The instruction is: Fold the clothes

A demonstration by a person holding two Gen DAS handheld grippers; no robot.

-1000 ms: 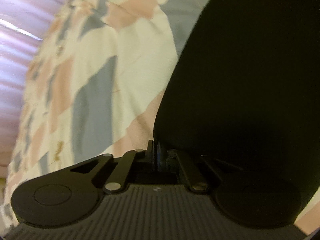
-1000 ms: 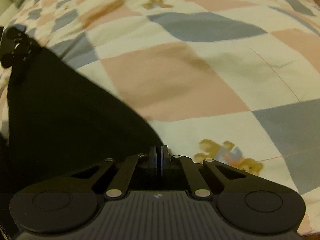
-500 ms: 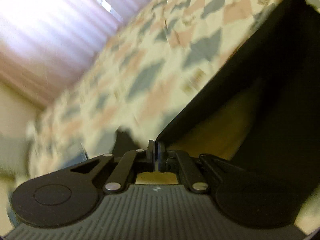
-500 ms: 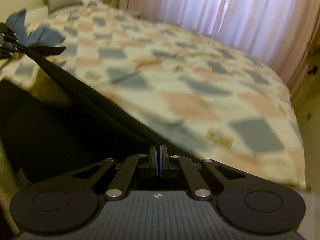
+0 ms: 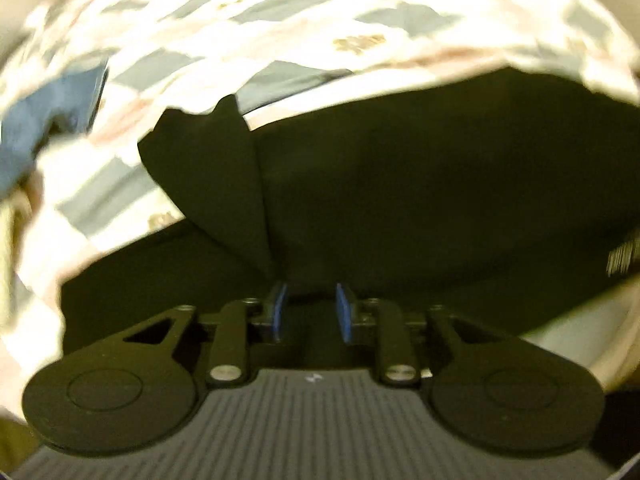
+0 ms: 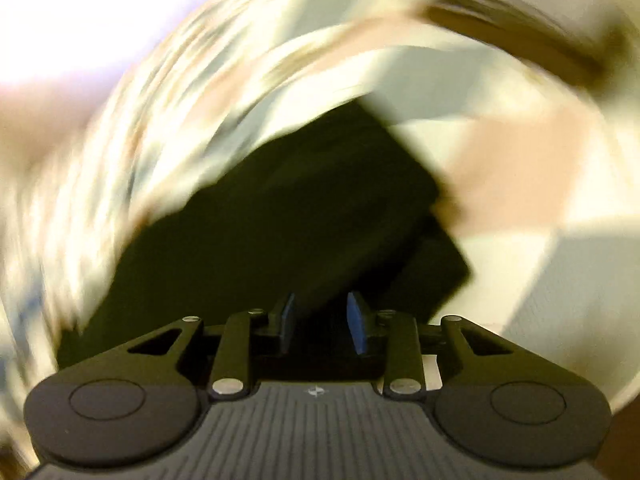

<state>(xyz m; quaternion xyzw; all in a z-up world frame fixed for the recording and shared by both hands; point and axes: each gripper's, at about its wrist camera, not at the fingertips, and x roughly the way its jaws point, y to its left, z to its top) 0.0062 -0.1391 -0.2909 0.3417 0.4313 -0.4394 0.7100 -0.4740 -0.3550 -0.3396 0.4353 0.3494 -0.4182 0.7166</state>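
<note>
A black garment [image 5: 420, 184] lies spread on the patchwork quilt, filling the middle of the left wrist view, with one flap [image 5: 208, 176] folded over at its left. My left gripper [image 5: 310, 308] is open just above the garment's near edge, blue pads apart, nothing between them. In the right wrist view the same black garment [image 6: 304, 224] shows as a folded dark shape under heavy motion blur. My right gripper [image 6: 322, 320] is open too, its blue pads apart over the cloth's near edge.
The bed's checked quilt [image 5: 304, 20] in cream, pink and grey-blue runs beyond the garment. A blue garment [image 5: 48, 116] lies on the quilt at the far left. The right wrist view is smeared by fast motion.
Both grippers were shut on the black garment's edge, holding it lifted; now both are open and the garment lies on the quilt. Both cameras swung down sharply.
</note>
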